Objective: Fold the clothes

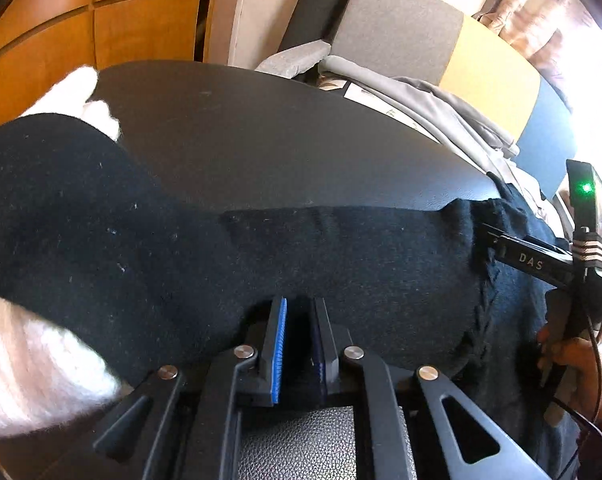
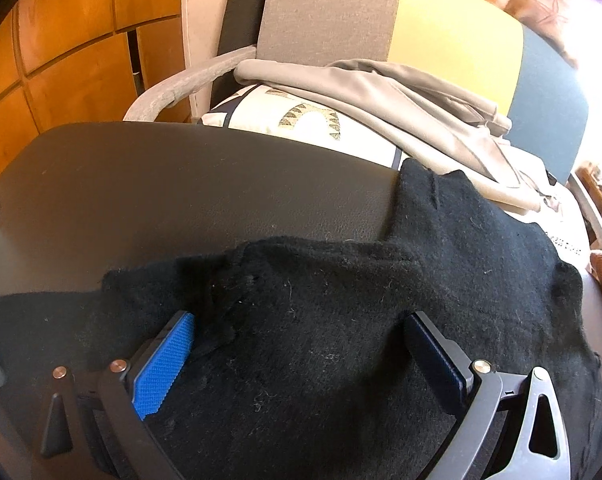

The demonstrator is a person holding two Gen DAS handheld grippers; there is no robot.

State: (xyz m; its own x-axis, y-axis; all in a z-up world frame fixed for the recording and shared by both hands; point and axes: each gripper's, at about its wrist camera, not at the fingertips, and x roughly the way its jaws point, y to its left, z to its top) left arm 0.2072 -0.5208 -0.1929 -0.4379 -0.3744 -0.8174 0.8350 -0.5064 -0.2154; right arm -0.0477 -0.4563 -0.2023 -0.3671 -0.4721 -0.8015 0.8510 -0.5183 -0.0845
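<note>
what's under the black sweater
A black table shows bare beyond the black sweater, which drapes over its right edge. Whatever lies directly beneath the knit is covered. The left gripper pinches its near edge.

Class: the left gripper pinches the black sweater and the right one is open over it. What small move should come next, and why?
Probably close the right gripper on the black sweater: its fingers straddle the cloth, while the left gripper already pinches a fold.
</note>
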